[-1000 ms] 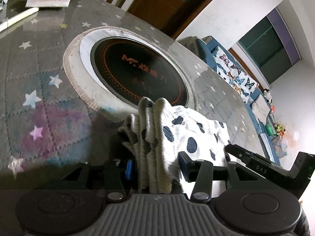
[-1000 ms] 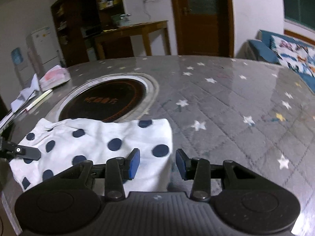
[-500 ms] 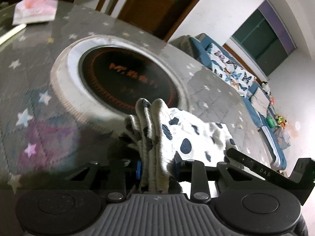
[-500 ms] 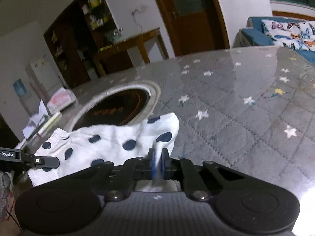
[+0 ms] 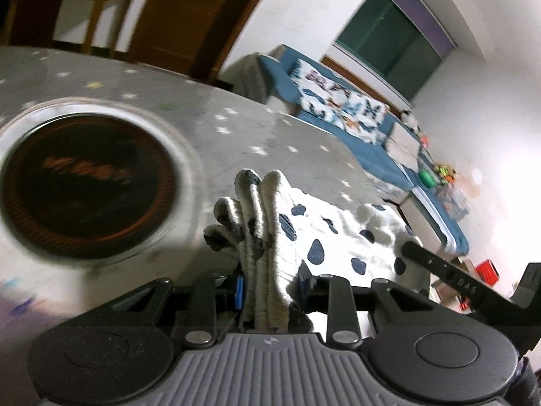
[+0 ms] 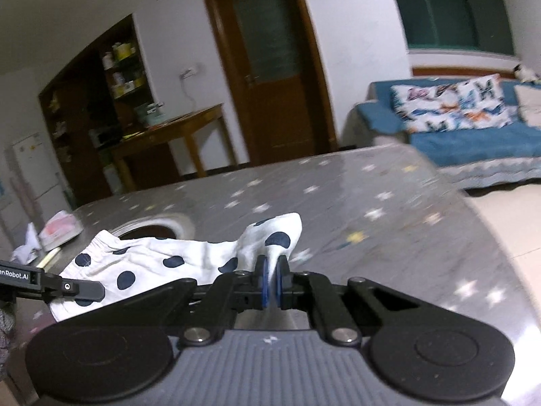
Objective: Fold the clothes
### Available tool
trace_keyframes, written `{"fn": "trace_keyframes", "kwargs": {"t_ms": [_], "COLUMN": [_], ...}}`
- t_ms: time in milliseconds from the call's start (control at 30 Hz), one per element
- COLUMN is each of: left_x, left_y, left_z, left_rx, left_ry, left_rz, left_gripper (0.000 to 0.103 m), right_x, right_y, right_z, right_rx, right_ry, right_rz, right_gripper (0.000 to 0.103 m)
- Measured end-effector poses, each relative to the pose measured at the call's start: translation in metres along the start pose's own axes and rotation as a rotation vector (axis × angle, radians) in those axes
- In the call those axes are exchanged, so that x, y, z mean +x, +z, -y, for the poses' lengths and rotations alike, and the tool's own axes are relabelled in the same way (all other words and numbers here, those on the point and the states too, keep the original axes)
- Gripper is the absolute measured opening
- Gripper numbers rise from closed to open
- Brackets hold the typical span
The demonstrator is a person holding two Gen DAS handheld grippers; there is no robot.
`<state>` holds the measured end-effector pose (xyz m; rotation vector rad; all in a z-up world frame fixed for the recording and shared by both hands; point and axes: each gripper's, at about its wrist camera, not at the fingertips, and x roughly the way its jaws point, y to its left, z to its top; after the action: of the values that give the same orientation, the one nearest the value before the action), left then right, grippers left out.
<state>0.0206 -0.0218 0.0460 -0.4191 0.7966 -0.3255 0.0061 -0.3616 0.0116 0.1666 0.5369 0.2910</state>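
I see the tabletop (image 6: 389,243) carrying the dotted garment (image 6: 148,260) at 9 o'clock. My left gripper (image 5: 270,287) clamps its bunched waistband; my right gripper (image 6: 270,284) pinches a corner, jaws closed.

Left gripper (image 5: 268,286) jaws clamped on bunched cloth; right gripper (image 6: 271,284) jaws apparently pinched closed.

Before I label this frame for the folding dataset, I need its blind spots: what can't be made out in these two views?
- Left wrist view: the orange lettering on the round black cooktop is smeared by motion blur.
- Left wrist view: the left gripper covers the gathered end of the white navy-dotted garment.
- Right wrist view: the right gripper hides the pinched corner, and the camera housing hides the garment's near edge; garment type unclear.
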Motion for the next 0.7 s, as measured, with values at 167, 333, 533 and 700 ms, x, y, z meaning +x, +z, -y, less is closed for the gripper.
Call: {"fn": "trace_keyframes", "kwargs": {"t_ms": [167,333,533,700], "left_x": [0.042,0.078,0.106,0.12], "left_y": [0.01,0.014,0.015,0.015], "left_z": [0.034,0.053,0.064,0.066], "left_rx": [0.051,0.075,0.089,0.1], "left_ry": [-0.032,-0.029,-0.016,0.004], "left_rz": [-0.029,-0.056,-0.087,-0.109], "left_gripper": [0.031,0.031,0.031,0.031], "right_x": [0.011,0.024,0.04,0.048], "right_y": [0.008,0.014,0.017,0.009], "right_z": [0.031,0.061,0.093,0.107], "right_rx": [0.012,0.028,0.048,0.061], "right_ry": [-0.066,-0.125,-0.182,-0.192], "right_rz": [-0.005,-0.015,-0.028,-0.043], "right_gripper": [0.004,0.004,0.004,0.004]}}
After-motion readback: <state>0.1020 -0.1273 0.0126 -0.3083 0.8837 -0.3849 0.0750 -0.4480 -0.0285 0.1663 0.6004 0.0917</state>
